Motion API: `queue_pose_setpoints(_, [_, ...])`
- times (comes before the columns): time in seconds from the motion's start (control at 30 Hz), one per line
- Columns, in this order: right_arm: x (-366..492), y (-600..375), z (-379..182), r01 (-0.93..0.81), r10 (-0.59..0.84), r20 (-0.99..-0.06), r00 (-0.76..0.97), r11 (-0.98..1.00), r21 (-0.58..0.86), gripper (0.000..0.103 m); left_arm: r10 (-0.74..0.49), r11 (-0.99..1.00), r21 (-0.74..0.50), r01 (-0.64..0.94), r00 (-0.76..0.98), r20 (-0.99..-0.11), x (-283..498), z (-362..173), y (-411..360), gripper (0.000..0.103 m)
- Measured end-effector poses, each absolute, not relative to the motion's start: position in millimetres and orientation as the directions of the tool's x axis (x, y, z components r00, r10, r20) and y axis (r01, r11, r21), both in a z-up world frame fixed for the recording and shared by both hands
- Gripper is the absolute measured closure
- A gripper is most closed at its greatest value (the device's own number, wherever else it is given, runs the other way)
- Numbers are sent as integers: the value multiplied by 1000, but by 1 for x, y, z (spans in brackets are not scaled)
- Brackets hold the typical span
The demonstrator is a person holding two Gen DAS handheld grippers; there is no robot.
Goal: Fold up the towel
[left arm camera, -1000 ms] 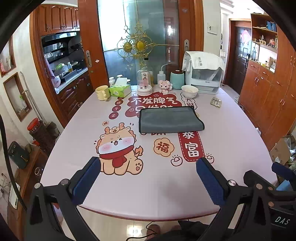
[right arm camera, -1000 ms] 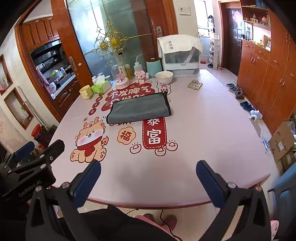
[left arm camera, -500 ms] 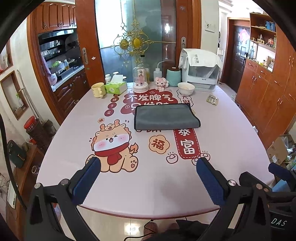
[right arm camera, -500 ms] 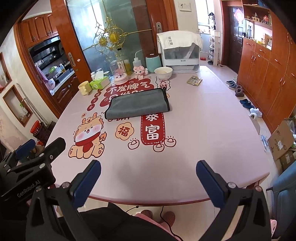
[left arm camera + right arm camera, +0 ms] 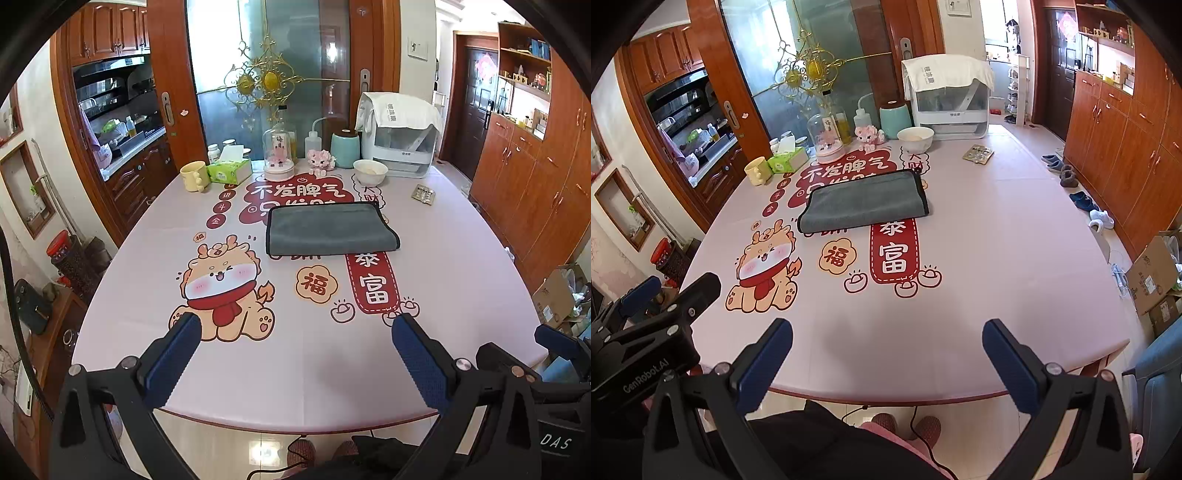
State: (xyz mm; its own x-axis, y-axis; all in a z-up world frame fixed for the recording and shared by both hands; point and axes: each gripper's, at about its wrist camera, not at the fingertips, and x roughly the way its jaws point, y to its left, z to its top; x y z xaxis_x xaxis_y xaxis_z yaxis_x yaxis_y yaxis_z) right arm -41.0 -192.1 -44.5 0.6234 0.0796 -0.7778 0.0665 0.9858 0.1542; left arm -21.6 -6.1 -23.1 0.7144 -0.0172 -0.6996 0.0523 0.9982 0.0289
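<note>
Pink table (image 5: 461,295) with cartoon prints, wood cabinets behind. Left gripper (image 5: 295,354) and right gripper (image 5: 886,354) at near edge, both spread wide, holding nothing. Grey towel (image 5: 328,229) folded flat mid-table at 12 o'clock, well apart from both; bowl (image 5: 370,171) and mug (image 5: 194,176) beyond it.

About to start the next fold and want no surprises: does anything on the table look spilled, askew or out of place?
Nothing stands out. The gray towel lies flat mid-table, already doubled over, edges fairly even. The cup, tissue box and bowl stand upright along the far edge. No spill visible.
</note>
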Motion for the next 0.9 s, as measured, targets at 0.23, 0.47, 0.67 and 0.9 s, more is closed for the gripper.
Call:
queue_pose_setpoints(0.23, [-40, -190, -49, 57, 87, -783, 616, 987, 154, 0, -11, 998, 31, 46, 709, -705, -23, -29, -3, 0])
queue_pose_setpoints(0.47, [-38, -189, -50, 46, 94, -786, 611, 987, 153, 0, -7, 999, 33, 43, 707, -707, -22, -30, 0, 1])
queue_pose_setpoints(0.67, [-38, -189, -50, 47, 92, -786, 611, 987, 153, 0, -7, 998, 34, 44, 706, -708, -22, -29, 1, 1])
queue_pose_setpoints(0.9, [-37, -190, -50, 51, 90, -789, 608, 987, 153, 0, -7, 998, 34, 44, 704, -711, -22, -30, 0, 0])
